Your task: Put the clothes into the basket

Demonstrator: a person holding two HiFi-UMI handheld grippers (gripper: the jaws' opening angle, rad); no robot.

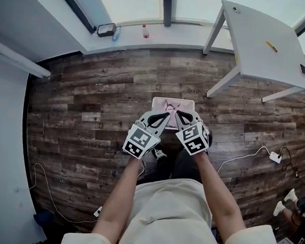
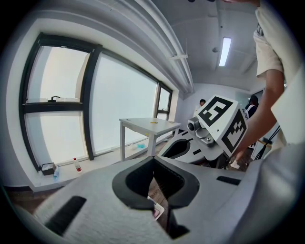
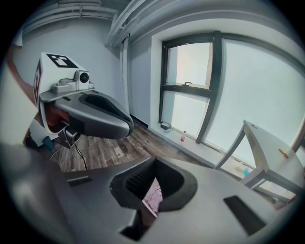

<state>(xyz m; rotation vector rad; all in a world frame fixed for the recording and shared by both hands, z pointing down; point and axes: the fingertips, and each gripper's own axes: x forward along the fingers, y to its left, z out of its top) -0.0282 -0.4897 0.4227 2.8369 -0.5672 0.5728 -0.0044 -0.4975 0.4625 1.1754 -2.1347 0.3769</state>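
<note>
A white basket [image 1: 172, 101] stands on the wooden floor straight ahead of the person, with pink-and-white cloth [image 1: 171, 106] lying inside it. My left gripper [image 1: 166, 116] and right gripper [image 1: 180, 116] hang side by side just above the basket's near edge, both shut with nothing between the jaws. In the left gripper view the left gripper [image 2: 153, 161] is closed at the tips, and a corner of the basket [image 2: 157, 209] shows below them. In the right gripper view the right gripper [image 3: 155, 164] is closed too, with pink cloth [image 3: 153, 198] showing through the gap beneath.
A white table [image 1: 267, 44] with a yellow pen [image 1: 271, 46] stands at the back right. A window sill holds a bottle [image 1: 145, 31] and a dark box [image 1: 106, 30]. A white cable and power strip [image 1: 274, 156] lie on the floor at the right.
</note>
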